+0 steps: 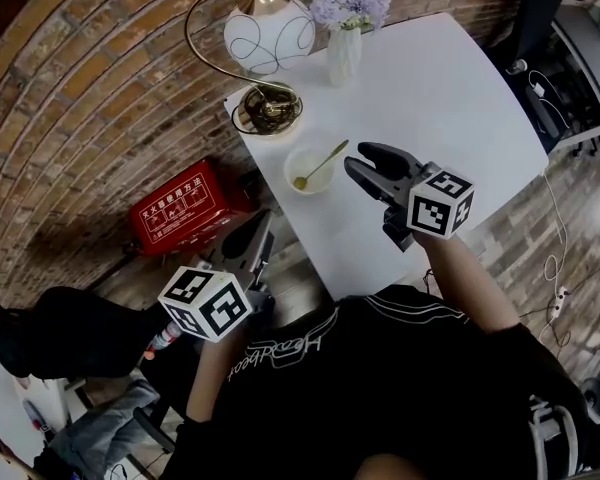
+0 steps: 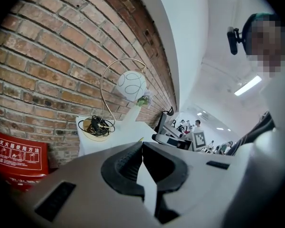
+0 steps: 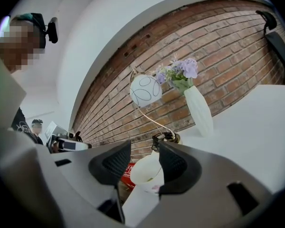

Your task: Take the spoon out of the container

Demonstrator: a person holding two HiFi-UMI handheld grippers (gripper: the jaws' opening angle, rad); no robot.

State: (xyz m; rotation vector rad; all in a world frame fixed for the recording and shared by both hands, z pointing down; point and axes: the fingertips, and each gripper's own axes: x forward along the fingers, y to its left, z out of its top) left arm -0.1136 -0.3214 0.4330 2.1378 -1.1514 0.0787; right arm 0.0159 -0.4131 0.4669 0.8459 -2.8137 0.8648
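Observation:
A small white container [image 1: 302, 181] stands near the left edge of the white table [image 1: 440, 98]. A gold spoon [image 1: 321, 164] rests in it, with the handle leaning out up and to the right. My right gripper [image 1: 358, 160] hovers just right of the container, open and with nothing between its fingers. In the right gripper view the container [image 3: 145, 169] shows beyond the gap of the right gripper [image 3: 145, 148]. My left gripper [image 1: 263, 230] hangs off the table's left side, below the tabletop. Its jaws meet at the tips, so the left gripper [image 2: 142, 145] is shut and holds nothing.
A lamp with a white globe [image 1: 270, 36] and a gold base [image 1: 267, 110] stands at the table's far left corner. Beside it is a white vase of purple flowers [image 1: 345, 53]. A red box [image 1: 180, 208] lies on the floor by the brick wall.

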